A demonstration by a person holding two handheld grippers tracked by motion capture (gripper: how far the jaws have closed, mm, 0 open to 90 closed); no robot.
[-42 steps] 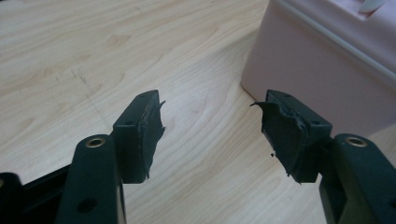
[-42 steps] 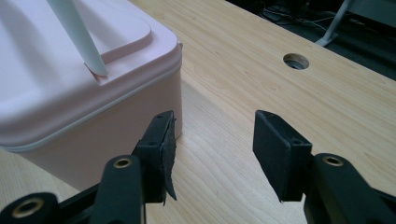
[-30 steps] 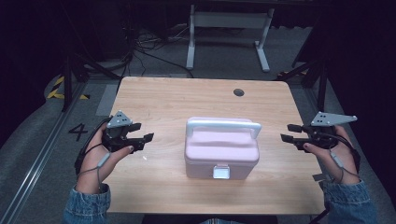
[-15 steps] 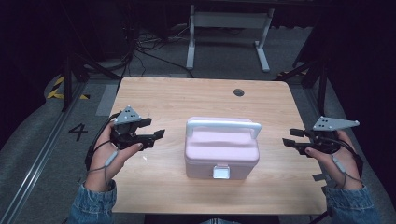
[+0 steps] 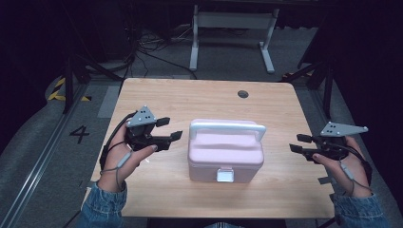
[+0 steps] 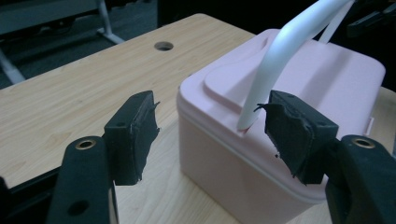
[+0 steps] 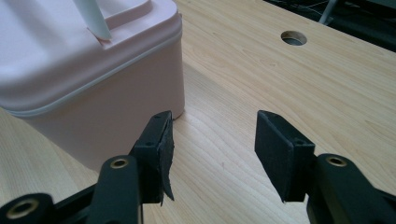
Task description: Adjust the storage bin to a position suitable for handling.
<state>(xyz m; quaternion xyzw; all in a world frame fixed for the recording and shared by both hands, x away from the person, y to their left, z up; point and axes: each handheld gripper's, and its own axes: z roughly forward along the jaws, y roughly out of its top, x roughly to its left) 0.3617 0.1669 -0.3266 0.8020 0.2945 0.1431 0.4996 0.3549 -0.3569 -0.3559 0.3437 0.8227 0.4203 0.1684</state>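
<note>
Both grippers are gaping wide, gripping nothing: left gripper [image 5: 168,130] beside the pink box [image 5: 225,154], right gripper [image 5: 300,143] opposite; a "4" [image 5: 79,134] is marking the floor.

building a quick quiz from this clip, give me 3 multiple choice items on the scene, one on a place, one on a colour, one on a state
1. Where does the pink box stand on the table?
A. at its far left corner
B. near its middle, between the two tongs
C. over the round hole

2. What colour is the box's handle?
A. white
B. black
C. green

3. How do the left tongs and right tongs stand?
A. both shut on the handle
B. left shut on the box, right open
C. both open, holding nothing

Answers:
1 B, the high view shows the box mid-table with tongs on each side.
2 A, the handle is white against the pink lid.
3 C, each gripper view shows a wide gap between the jaws with nothing gripped.
</note>
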